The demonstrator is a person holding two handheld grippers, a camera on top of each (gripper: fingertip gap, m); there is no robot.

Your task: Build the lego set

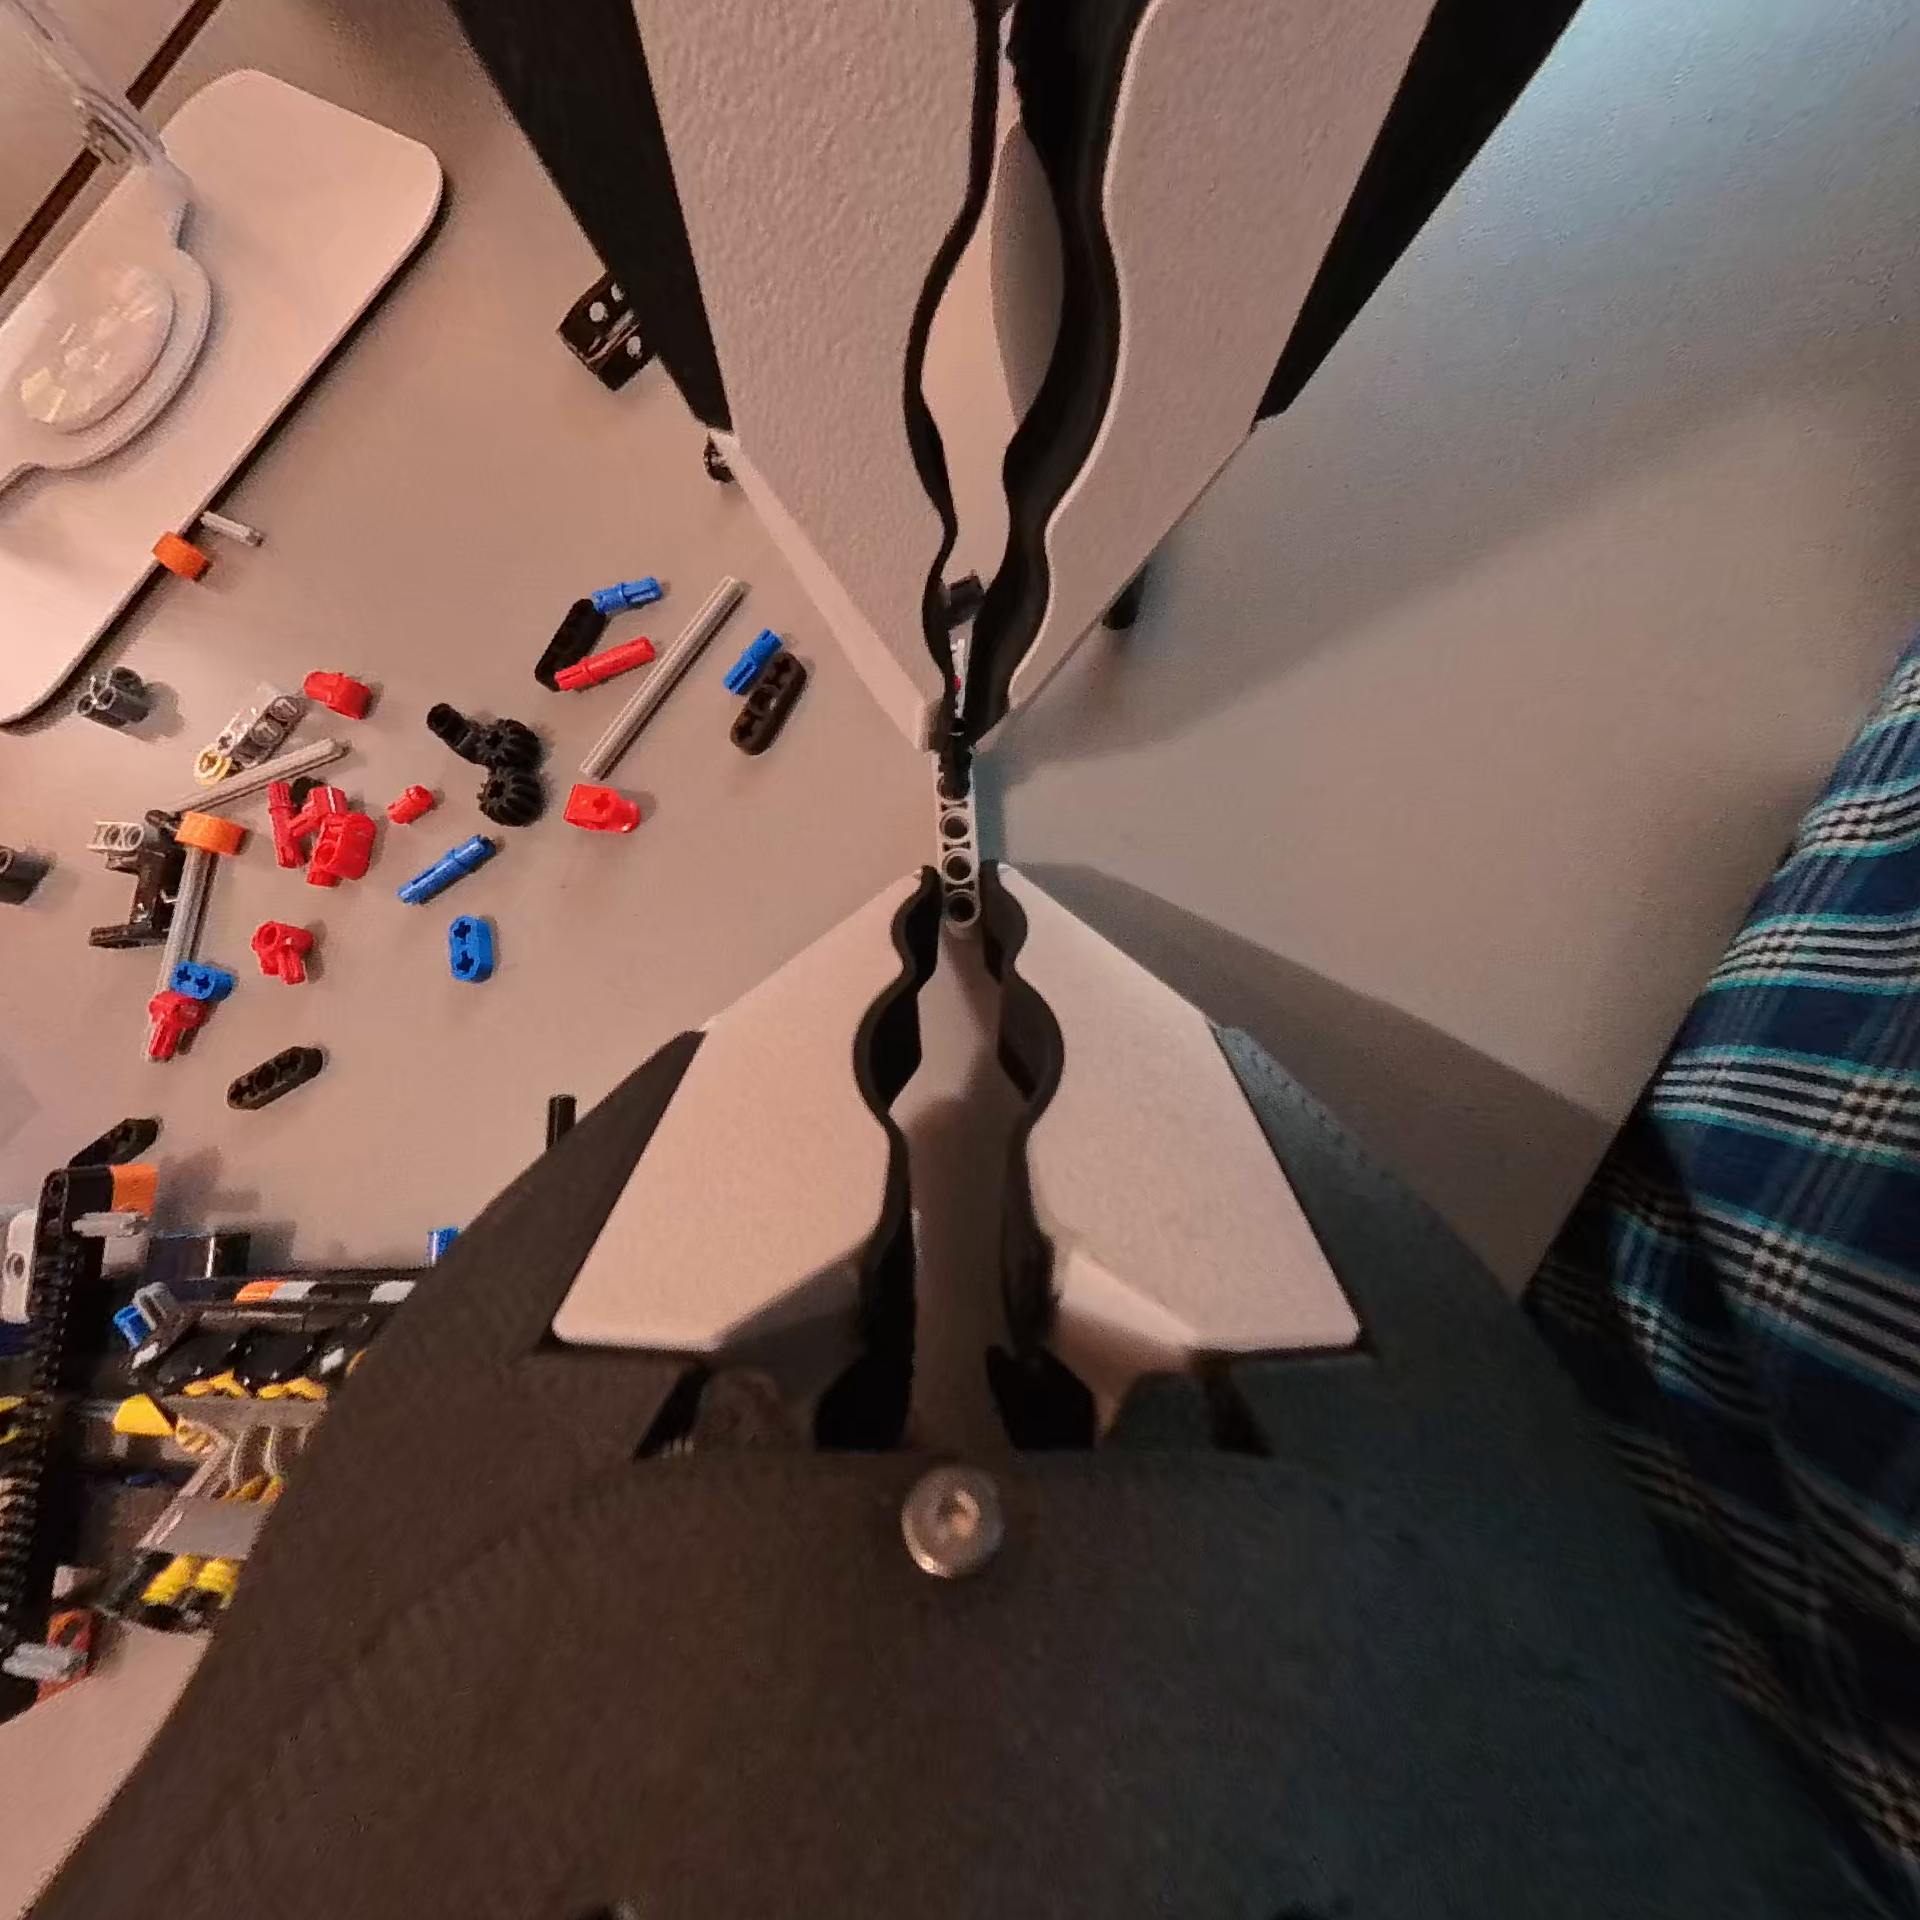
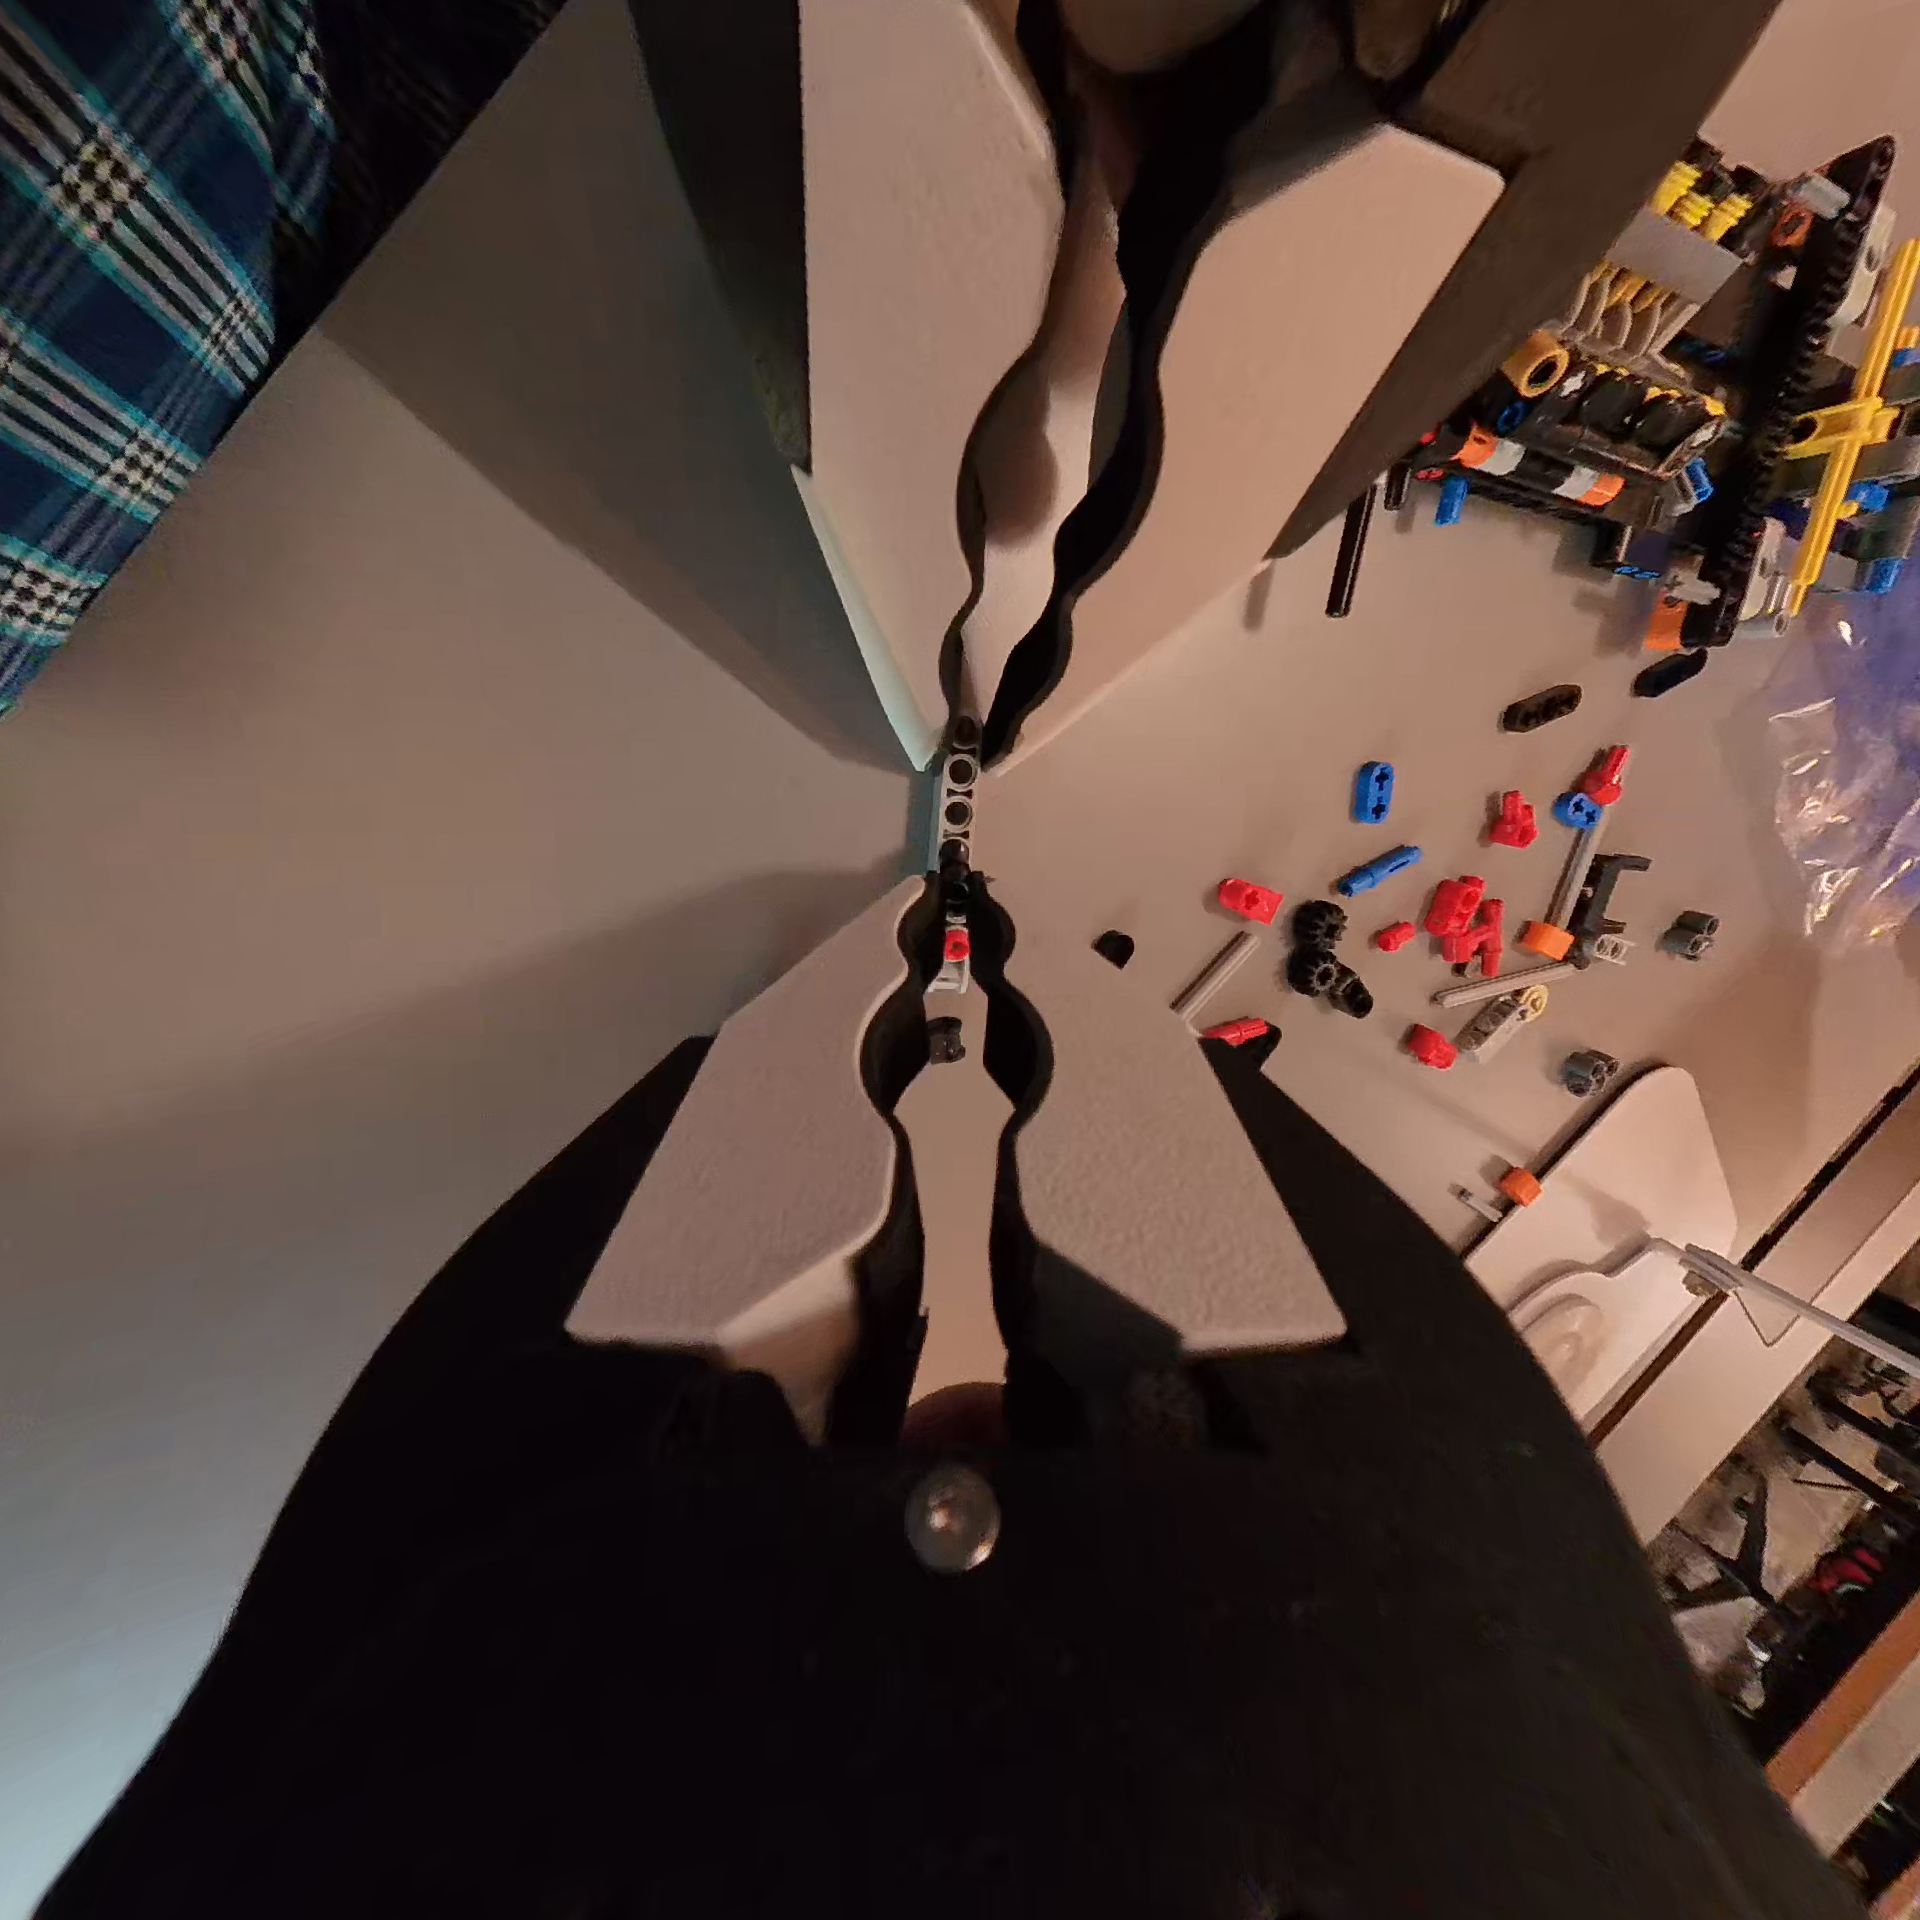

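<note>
Gripping opposite ends of a light grey holed beam (image 1: 958, 868), my two claws meet tip to tip above the white table (image 1: 499, 499). My left gripper (image 1: 958, 914) is pinched on the near end of the beam in the left wrist view, and my right gripper (image 1: 956, 727) comes down from the top of that view onto the far end. In the right wrist view the same beam (image 2: 958, 805) runs between my right gripper (image 2: 951, 914) below and my left gripper (image 2: 961, 743) above. A short stack of small black parts with a red pin (image 2: 955, 943) sits inside my right claw's jaws, in line with the beam; I cannot tell how they join it.

Loose pieces lie scattered on the table well apart from the held beam: blue pins (image 1: 447, 868), red connectors (image 1: 335, 836), black gears (image 1: 509, 774), a long grey axle (image 1: 665, 675), black short beams (image 1: 767, 704) and an orange bush (image 1: 182, 554). A partly built model (image 2: 1704, 416) with a black toothed rack and yellow parts stands at the table's far edge in the right wrist view, and shows at the lower left of the left wrist view. A crumpled clear bag (image 2: 1849, 790) lies beside it. A flat white board (image 1: 301, 260) rests on the table past the loose pieces. Blue plaid cloth (image 1: 1787, 1143) shows at the table edge.
</note>
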